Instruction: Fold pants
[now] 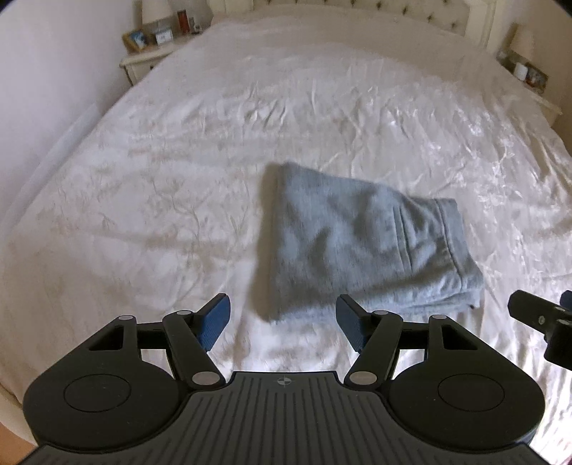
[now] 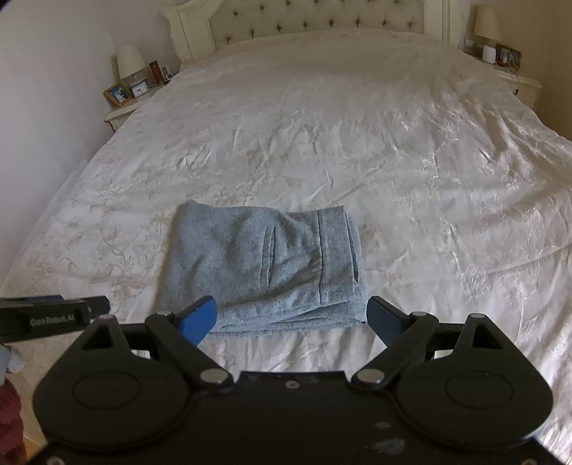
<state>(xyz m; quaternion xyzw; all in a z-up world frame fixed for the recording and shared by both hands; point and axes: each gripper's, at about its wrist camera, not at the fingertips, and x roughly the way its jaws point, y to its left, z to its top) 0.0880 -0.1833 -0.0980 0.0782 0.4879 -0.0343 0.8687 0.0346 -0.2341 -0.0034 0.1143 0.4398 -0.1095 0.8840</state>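
Observation:
The grey pants (image 1: 361,246) lie folded into a compact rectangle on the white bedspread (image 1: 178,161), waistband to the right, a pocket slit showing on top. My left gripper (image 1: 282,323) hovers just in front of the bundle's near left corner, jaws apart, nothing between the blue pads. In the right wrist view the same pants (image 2: 264,264) sit straight ahead, layered edges facing me. My right gripper (image 2: 291,322) is open at the near edge, its blue pads standing just off the bundle's two front corners without pressing on the cloth.
The bedspread (image 2: 393,161) stretches wide around the bundle. A tufted headboard (image 2: 321,21) closes the far end. Nightstands with lamps, frames and small items stand at far left (image 2: 132,93) and far right (image 2: 507,68). The other gripper's black body pokes in at the left (image 2: 46,316).

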